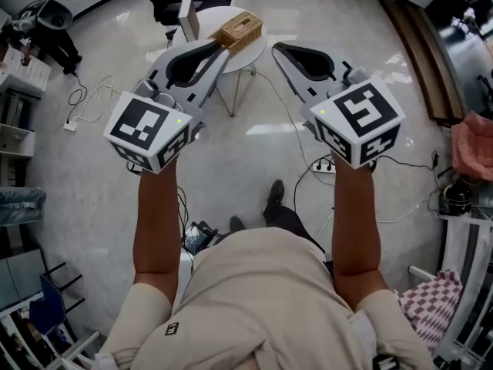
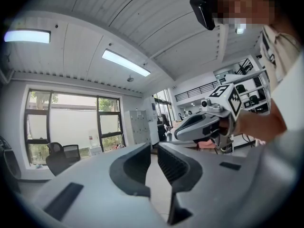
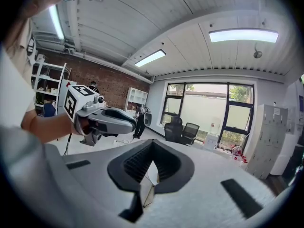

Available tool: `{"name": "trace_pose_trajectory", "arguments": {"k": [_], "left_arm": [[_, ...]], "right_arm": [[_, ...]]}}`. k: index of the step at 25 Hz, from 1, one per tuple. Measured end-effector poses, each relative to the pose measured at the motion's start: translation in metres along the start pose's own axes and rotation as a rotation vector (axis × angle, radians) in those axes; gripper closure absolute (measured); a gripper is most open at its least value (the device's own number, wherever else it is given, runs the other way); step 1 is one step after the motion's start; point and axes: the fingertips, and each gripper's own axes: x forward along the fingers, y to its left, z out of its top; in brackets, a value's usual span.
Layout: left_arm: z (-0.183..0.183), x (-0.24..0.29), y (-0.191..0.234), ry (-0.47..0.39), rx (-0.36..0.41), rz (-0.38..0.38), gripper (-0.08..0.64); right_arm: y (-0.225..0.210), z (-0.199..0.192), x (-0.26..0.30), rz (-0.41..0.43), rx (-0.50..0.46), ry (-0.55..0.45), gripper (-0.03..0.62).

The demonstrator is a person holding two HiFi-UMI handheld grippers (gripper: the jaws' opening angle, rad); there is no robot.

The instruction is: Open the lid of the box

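- Left gripper [image 2: 153,148]: jaws clenched almost together, nothing between them.
- Right gripper [image 3: 153,142]: jaws closed tip to tip, likewise empty.
- Both are held out side by side in the air above the floor [image 1: 254,153], touching nothing. This looks like an approach carry with no grasp yet made.
- Box [image 1: 237,31]: woven, lid down, resting on the small round white tabletop [image 1: 251,57] ahead, just past the left gripper's tip in the head view. Lid not yet opened.

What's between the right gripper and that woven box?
In the head view, only bare white table and a sliver of floor lie between the right gripper and the woven box.
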Motion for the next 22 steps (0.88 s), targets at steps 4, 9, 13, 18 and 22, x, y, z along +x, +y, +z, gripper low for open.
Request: {"name": "trace_pose_trajectory", "arguments": {"k": [4,9,13,18,22], "left_arm": [[0.001,0.032,0.013,0.004,-0.001,0.032,0.515],[-0.009,0.070,0.031,0.028,-0.013,0.066,0.515],[-0.016,0.100,0.040,0.045,-0.018,0.088,0.515],[-0.021,0.136,0.045,0.063,-0.016,0.101,0.515],[-0.026,0.160,0.047,0.079,-0.013,0.103,0.515]], "right_arm": [[-0.034,-0.007,0.011,0.026,-0.006,-0.001,0.600],[-0.075,-0.017,0.031,0.063,-0.004,-0.002,0.600],[-0.103,-0.026,0.042,0.090,-0.007,-0.001,0.600],[-0.135,-0.037,0.050,0.114,-0.003,-0.005,0.600],[-0.155,-0.044,0.056,0.127,0.002,-0.010,0.600]]}}
